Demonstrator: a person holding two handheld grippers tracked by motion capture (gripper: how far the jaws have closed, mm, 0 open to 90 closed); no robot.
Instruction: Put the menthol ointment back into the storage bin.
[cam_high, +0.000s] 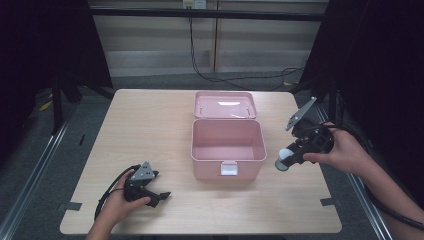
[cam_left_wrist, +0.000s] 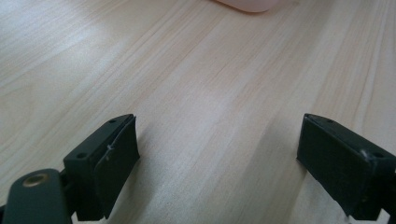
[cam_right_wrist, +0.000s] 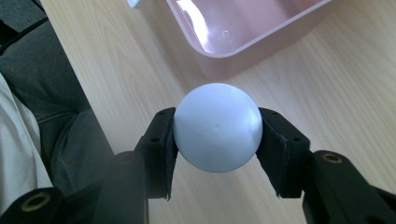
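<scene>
Sitting clamped between the right gripper (cam_right_wrist: 217, 140) jaws: a white ball (cam_right_wrist: 217, 133).

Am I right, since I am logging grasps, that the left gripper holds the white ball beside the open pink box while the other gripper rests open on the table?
Not quite: the right gripper is clamped on the white ball, as the right gripper view shows, beside the open pink box. The left gripper is the one resting open on the table.
</scene>
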